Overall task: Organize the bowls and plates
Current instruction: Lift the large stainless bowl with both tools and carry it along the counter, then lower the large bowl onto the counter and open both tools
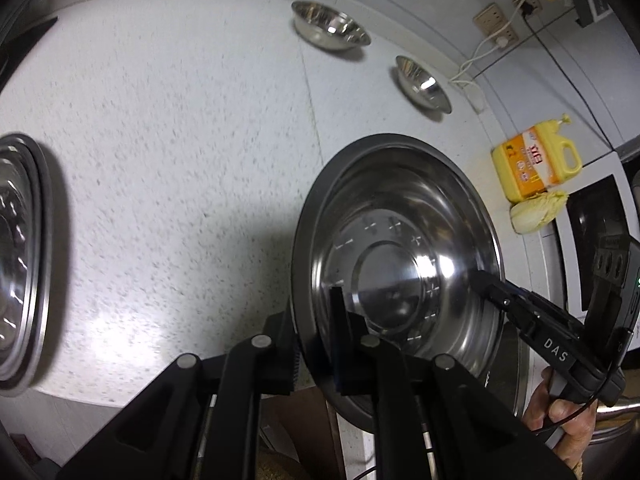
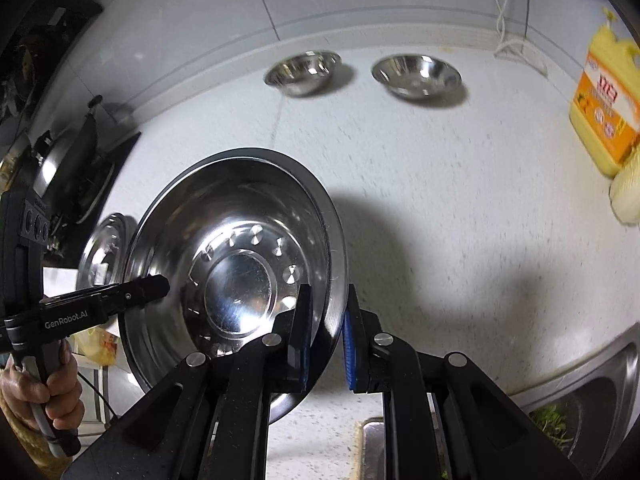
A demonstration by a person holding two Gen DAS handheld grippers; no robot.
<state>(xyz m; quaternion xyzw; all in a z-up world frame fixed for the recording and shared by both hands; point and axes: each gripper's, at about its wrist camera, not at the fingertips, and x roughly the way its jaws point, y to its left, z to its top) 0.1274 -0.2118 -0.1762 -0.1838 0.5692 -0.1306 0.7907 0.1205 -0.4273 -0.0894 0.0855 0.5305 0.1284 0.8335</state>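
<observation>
A large steel plate (image 1: 400,248) with a dimpled ring is held tilted above the white speckled counter (image 1: 180,140). My left gripper (image 1: 316,320) is shut on its near rim. My right gripper (image 2: 326,320) is shut on the opposite rim of the same plate (image 2: 236,256); it also shows in the left wrist view (image 1: 484,284). The left gripper shows in the right wrist view (image 2: 160,284). A stack of similar steel plates (image 1: 20,260) lies at the counter's left; it shows behind the held plate (image 2: 102,256). Two small steel bowls (image 1: 330,26) (image 1: 424,84) stand by the back wall, also in the right wrist view (image 2: 302,70) (image 2: 416,74).
A yellow detergent jug (image 1: 532,160) and a pale cabbage (image 1: 536,212) stand at the counter's right end. A white cable (image 1: 476,56) hangs from wall sockets. A sink (image 2: 592,396) lies at the right, a stove with a wok lid (image 2: 68,160) at the left.
</observation>
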